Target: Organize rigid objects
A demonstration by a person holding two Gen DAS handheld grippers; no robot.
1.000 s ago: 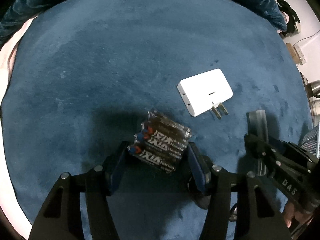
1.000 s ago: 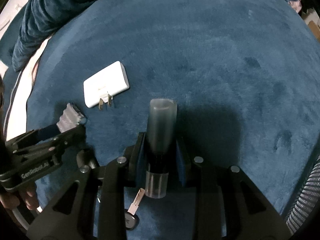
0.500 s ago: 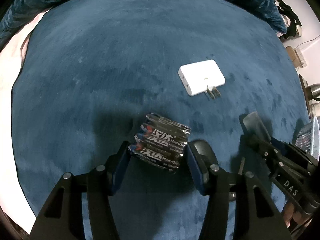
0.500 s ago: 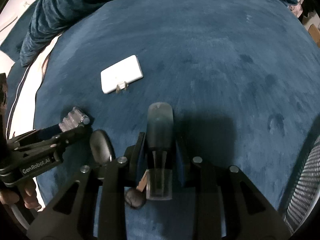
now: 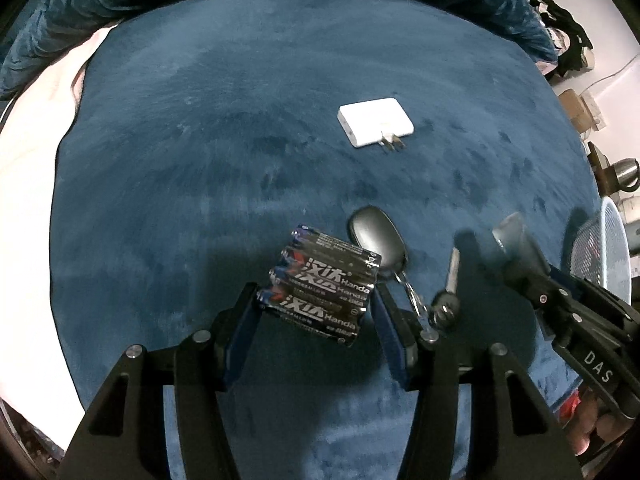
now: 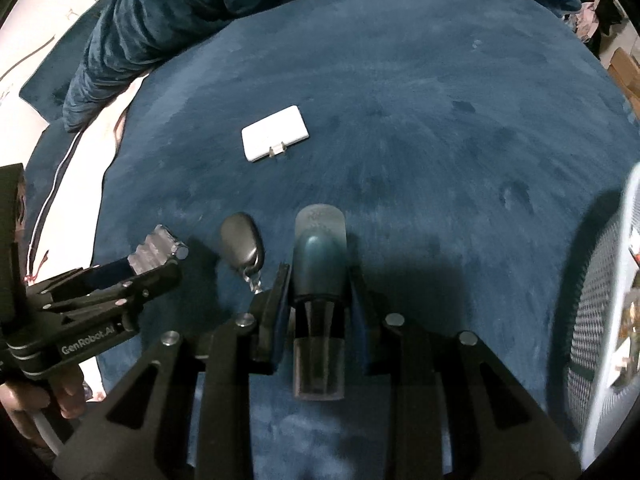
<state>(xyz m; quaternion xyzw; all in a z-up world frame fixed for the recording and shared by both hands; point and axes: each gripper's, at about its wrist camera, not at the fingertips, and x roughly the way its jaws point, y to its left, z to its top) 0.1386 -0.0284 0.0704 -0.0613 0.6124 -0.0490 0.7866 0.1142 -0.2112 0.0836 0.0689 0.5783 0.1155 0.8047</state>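
A shrink-wrapped pack of black batteries (image 5: 326,284) hangs above the blue plush surface with my left gripper (image 5: 316,304) shut on its two ends. From the right wrist view the same pack (image 6: 158,250) and left gripper (image 6: 156,264) show at the left. My right gripper (image 6: 319,280) is shut on a dark tube with a translucent cap (image 6: 320,256), held upright along the fingers. In the left wrist view that tube (image 5: 512,232) and the right gripper (image 5: 520,256) appear blurred at the right.
On the blue surface lie a white plug adapter (image 5: 376,122) (image 6: 275,133) and a dark key fob (image 5: 378,236) (image 6: 240,240) with a ring and key (image 5: 450,280). A pale mesh basket (image 5: 608,252) (image 6: 600,320) stands at the right. A hand (image 6: 24,396) grips the left handle.
Both grippers have risen and drawn back with the batteries and the tube still held. The adapter looks smaller and farther; the key fob, key and mesh basket have come into view.
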